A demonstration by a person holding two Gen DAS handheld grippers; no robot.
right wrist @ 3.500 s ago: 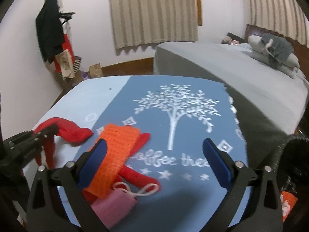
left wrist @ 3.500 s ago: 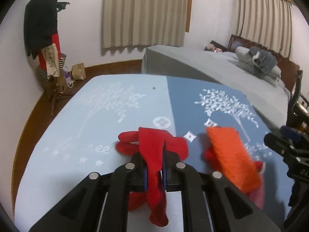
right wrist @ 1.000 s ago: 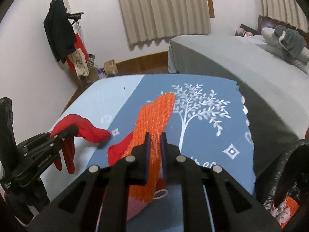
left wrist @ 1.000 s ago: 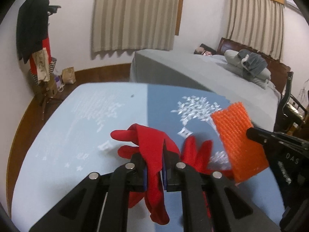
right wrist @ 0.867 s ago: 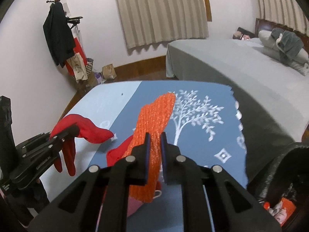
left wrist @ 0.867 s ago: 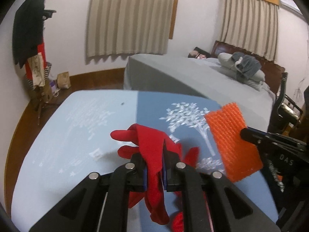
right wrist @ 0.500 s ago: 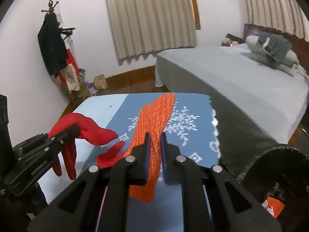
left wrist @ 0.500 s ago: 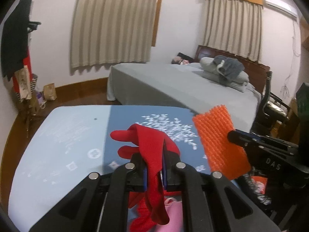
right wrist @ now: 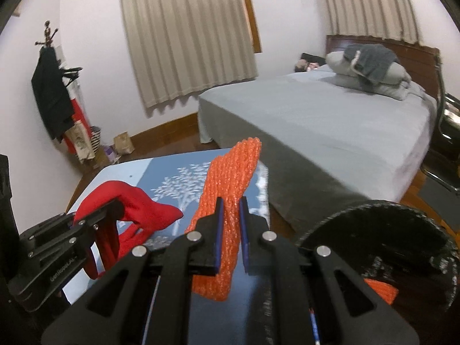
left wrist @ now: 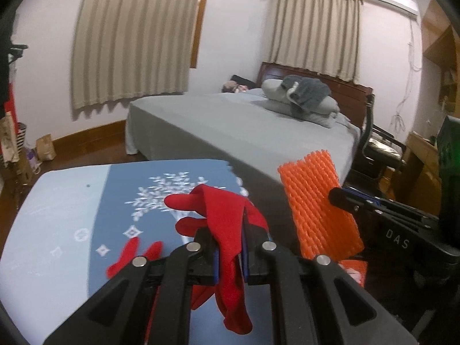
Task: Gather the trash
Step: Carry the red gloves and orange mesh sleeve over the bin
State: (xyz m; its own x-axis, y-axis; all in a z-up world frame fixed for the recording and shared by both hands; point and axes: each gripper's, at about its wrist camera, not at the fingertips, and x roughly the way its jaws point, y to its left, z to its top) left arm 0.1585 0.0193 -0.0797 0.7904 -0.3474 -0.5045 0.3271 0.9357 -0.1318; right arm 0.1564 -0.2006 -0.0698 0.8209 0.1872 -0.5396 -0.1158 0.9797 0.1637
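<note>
Two pieces of trash were already lifted off the counter (left wrist: 57, 201), so the picking step seemed done for them. The red glove (left wrist: 227, 230) was held in the left gripper (left wrist: 229, 247), whose fingers (left wrist: 205, 247) were nearly closed, with the cloth pinched between the pads. Its finger parts stuck out forward above the tips and its cuff hung down below them. The orange foam net (right wrist: 230, 189) was clamped in the right gripper (right wrist: 230, 230), also with the fingers almost together. The net stood up past the tips and its lower end drooped under them.

The dropping step was judged as not yet done. The black trash bin (right wrist: 382, 230) was seen just beside the right gripper, at the lower right of the right wrist view, with its round mouth open. Something orange (right wrist: 381, 290) already lay inside it. The net was near the bin rim but not over the opening, and the glove was farther from it.

Some work was left on the counter: a second red glove (left wrist: 135, 256) lay there under the left gripper. Whether more trash remained behind the grippers could not be told.
</note>
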